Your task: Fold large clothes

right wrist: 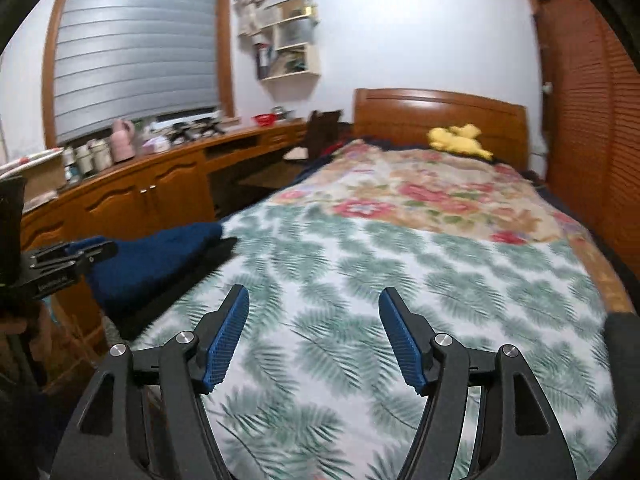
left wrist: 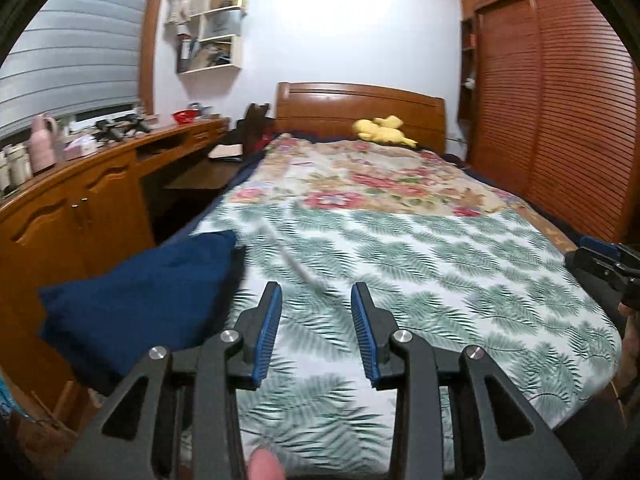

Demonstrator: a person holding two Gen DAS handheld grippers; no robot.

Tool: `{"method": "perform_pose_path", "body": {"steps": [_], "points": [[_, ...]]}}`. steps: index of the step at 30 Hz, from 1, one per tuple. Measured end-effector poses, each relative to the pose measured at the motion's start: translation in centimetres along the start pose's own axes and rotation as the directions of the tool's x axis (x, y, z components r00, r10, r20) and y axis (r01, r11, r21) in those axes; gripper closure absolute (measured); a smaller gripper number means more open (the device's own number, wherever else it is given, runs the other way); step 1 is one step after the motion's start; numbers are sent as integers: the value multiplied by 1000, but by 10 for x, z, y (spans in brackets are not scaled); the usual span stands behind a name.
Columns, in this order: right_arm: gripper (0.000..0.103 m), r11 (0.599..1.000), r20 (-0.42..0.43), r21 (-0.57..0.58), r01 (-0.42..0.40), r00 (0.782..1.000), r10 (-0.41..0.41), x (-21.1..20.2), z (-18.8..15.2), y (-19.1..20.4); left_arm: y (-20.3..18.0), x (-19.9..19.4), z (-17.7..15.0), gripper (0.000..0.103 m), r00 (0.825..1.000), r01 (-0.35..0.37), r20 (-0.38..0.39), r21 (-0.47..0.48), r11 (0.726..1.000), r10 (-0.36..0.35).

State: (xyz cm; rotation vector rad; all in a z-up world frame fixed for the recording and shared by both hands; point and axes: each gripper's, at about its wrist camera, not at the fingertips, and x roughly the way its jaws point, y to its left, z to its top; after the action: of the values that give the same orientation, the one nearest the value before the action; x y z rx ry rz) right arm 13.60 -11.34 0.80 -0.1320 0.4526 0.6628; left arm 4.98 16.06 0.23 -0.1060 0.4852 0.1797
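While both tongs hang above the near end of the bed, neither grips anything: the left tongs (left wrist: 316, 292) stand partly open and the right tongs (right wrist: 314, 296) wider, with only bedding visible between the blue pads. This empty, raised posture suggests a release or a repositioning between folds. The dark navy folded fabric garment (left wrist: 140, 300) lies at the left edge of the palm-leaf-print bed cover (left wrist: 460, 260), as a compact, thick bundle with a slightly rumpled top, well apart from both tongs.
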Motion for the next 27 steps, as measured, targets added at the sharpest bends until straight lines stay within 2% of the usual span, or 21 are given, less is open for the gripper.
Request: {"method": "perform_pose_path", "body": {"steps": [5,13,23,27], "points": [[34,994,32,20,107,994,-107,-41,-20,-29,-54,3,-6,69,996,84,0,27,996,-84],[34,978,63,86,192,978,-198,-86,-51,-58,-126,-2,-19,69,985,172,-18,79,982,-171],[34,959,74,129,252,962,-263,-107,-76,-77,-157,-20,-24,69,977,214,-12,108,971,-214],[34,958,89,157,241,962,-257,-113,-81,-82,-161,-29,-24,69,975,223,-5,112,968,-224]]}}
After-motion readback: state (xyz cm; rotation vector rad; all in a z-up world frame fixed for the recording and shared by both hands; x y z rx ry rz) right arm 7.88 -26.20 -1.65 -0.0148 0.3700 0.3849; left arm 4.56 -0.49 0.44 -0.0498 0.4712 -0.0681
